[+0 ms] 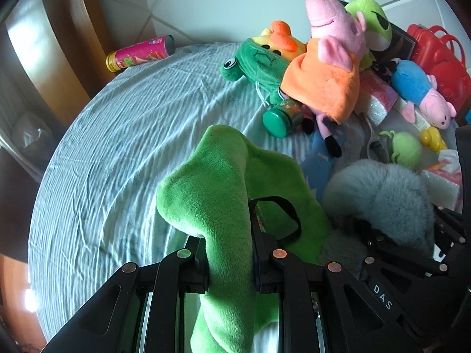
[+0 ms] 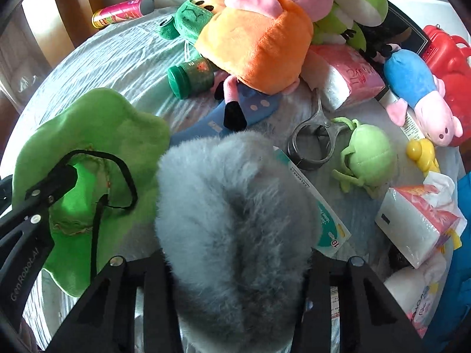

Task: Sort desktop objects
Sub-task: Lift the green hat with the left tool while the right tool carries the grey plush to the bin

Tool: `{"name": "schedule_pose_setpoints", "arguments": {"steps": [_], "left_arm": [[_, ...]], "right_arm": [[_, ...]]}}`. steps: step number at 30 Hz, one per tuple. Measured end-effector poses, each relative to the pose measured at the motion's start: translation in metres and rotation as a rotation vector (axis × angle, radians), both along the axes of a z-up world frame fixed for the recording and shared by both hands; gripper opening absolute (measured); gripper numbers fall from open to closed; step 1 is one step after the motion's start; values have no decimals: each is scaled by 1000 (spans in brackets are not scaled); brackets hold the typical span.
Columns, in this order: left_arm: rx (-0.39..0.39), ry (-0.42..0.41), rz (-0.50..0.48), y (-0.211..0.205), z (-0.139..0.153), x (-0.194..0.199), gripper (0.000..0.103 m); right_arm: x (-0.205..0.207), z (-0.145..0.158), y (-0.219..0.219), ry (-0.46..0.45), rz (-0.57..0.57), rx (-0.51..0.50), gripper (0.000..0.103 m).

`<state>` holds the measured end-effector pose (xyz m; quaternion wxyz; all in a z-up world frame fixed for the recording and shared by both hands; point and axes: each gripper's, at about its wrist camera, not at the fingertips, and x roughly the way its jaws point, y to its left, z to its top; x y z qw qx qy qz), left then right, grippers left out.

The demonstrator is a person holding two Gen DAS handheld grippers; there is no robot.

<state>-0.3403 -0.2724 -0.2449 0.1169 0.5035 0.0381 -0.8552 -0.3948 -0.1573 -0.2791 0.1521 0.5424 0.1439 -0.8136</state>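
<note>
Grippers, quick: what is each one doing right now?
Left gripper: shut on the green plush hat.
Right gripper: shut on the grey furry toy.

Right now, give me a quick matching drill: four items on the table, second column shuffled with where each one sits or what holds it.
Items:
1. green plush piece
2. grey fluffy item
3. pink chip can
4. scissors

Places:
A. lying at the far left edge of the cloth
B. between the right tool's fingers
C. flat beside the small green frog
D. pinched in the left tool

Pairs: 1-D, 2-B, 3-A, 4-C
</note>
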Motion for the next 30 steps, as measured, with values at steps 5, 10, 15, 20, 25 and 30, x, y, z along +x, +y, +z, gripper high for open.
{"name": "schedule_pose_setpoints", "arguments": {"steps": [5,10,15,20,25,30], "left_arm": [[-21,85,-8,11,44,21,19],[-60,207,-4,25,102,49,19],[-108,320,16,44,155,77,19],[-146,387,61,66,189,103,19],[-158,409,96,87,205,126,19],[-151,429,72,105,214,146,19]], "right_arm": [[21,36,8,63,6,-65,39],[45,90,18,178,15,-126,38],[74,149,33,304,46,-194,38],[101,201,55,405,82,-244,38],[122,233,86,466,112,-263,39],[146,251,115,498,88,-264,39]]}}
